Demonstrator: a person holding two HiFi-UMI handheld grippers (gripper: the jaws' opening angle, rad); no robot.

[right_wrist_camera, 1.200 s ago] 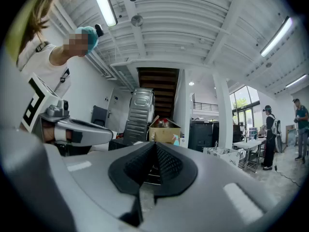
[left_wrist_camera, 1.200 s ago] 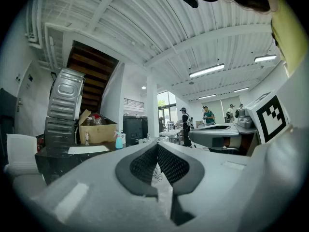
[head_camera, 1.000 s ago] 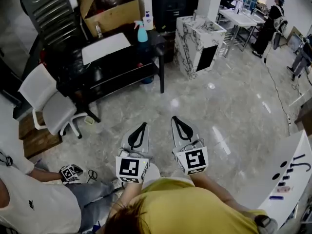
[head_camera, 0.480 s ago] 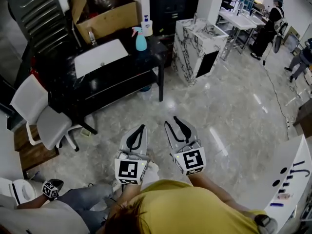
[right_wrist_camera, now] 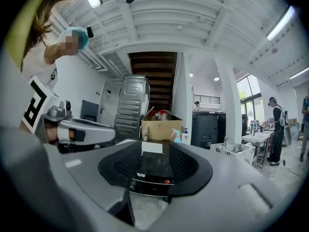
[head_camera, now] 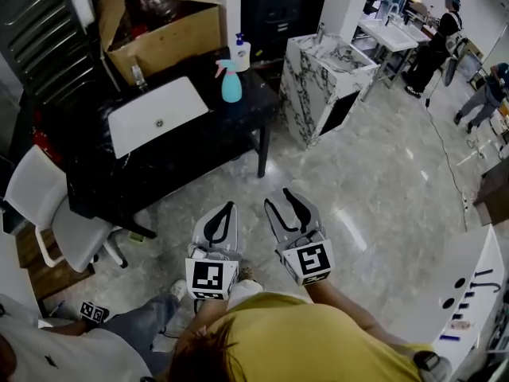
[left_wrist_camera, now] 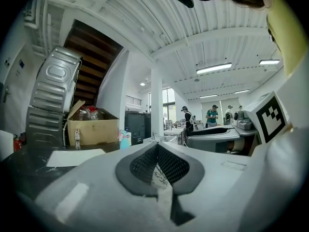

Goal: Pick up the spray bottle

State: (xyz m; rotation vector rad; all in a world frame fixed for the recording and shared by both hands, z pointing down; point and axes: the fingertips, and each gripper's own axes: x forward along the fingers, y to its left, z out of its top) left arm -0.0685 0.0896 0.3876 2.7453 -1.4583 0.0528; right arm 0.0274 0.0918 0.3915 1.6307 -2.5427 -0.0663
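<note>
The spray bottle (head_camera: 231, 86), teal with a pink trigger, stands upright near the right end of the black table (head_camera: 199, 138). It also shows small and far off in the left gripper view (left_wrist_camera: 124, 140) and the right gripper view (right_wrist_camera: 177, 136). Both grippers are held level over the floor, well short of the table. My left gripper (head_camera: 230, 207) is shut, its pads meeting with nothing between them (left_wrist_camera: 157, 148). The jaws of my right gripper (head_camera: 278, 199) are opening and hold nothing; the table shows through the gap (right_wrist_camera: 155, 151).
A white basin (head_camera: 155, 114) lies on the table, with a cardboard box (head_camera: 159, 22) behind it and a white pump bottle (head_camera: 241, 52) by the sprayer. A marble-patterned cabinet (head_camera: 330, 74) stands to the right and a white chair (head_camera: 48, 213) to the left. A person sits low left; others stand far right.
Both grippers and the head view have come closer to the black table, which now fills more of the picture. The right gripper's jaws, shut a second ago, stand apart.
</note>
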